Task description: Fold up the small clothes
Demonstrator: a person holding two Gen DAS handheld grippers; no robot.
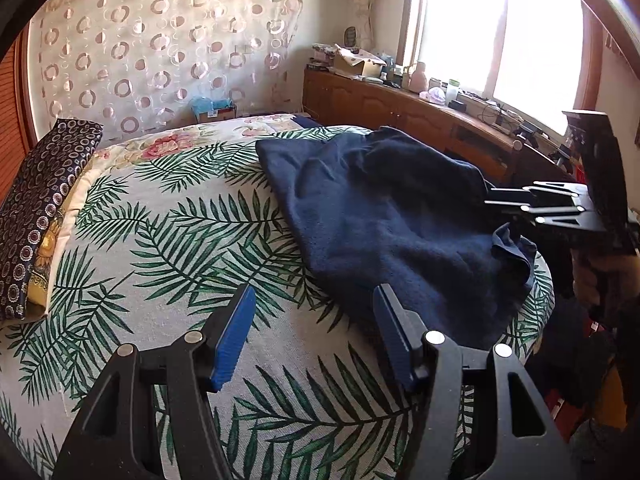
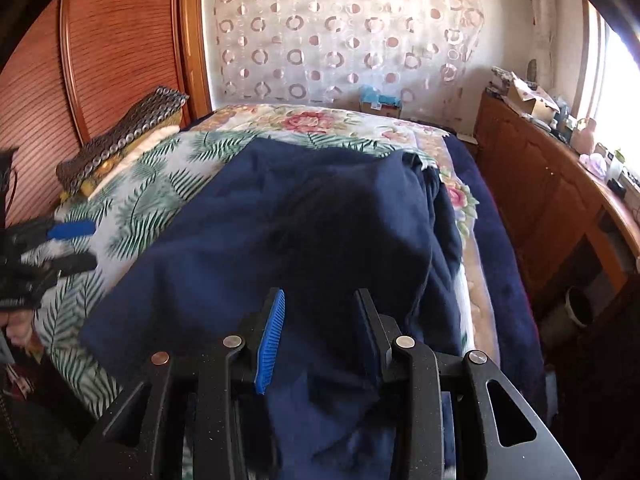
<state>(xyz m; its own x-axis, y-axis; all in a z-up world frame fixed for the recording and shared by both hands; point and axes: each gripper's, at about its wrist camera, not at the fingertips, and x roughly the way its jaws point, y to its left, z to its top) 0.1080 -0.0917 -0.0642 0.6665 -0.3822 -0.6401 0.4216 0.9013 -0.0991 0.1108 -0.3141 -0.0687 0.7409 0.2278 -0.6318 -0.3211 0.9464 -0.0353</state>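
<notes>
A dark navy garment [image 1: 384, 216], soft fleece-like cloth, lay crumpled on the palm-leaf bedspread [image 1: 168, 248], toward the side of the bed nearest the wooden cabinet [image 1: 400, 108]. It was rumpled and uneven, with broad creases across the middle and one corner curled over near the bed edge. Its exact type could not be told. In the right wrist view the same cloth [image 2: 280, 220] filled the centre of the frame, humped up in the middle, its far edge bunched in folds next to the floral quilt [image 2: 304, 120].

The left gripper [image 1: 314, 312] sat low over the bedspread, jaws spread wide, blue pads [image 1: 234, 332] facing each other with nothing between them. Its right finger tip was at the near hem of the garment; touching or not could not be told. The right gripper [image 2: 320, 320] had its jaws apart at a medium gap with navy cloth lying between and under them; the fingers did not look closed on it. In the left view the right gripper [image 1: 532, 204] showed at the garment's right edge, seen side-on.

A patterned dark pillow [image 1: 36, 208] lay at the bed's left side, well apart from the garment. A circle-print curtain [image 1: 160, 48] hung behind the bed, with a bright window [image 1: 500, 40] above the cluttered cabinet top
</notes>
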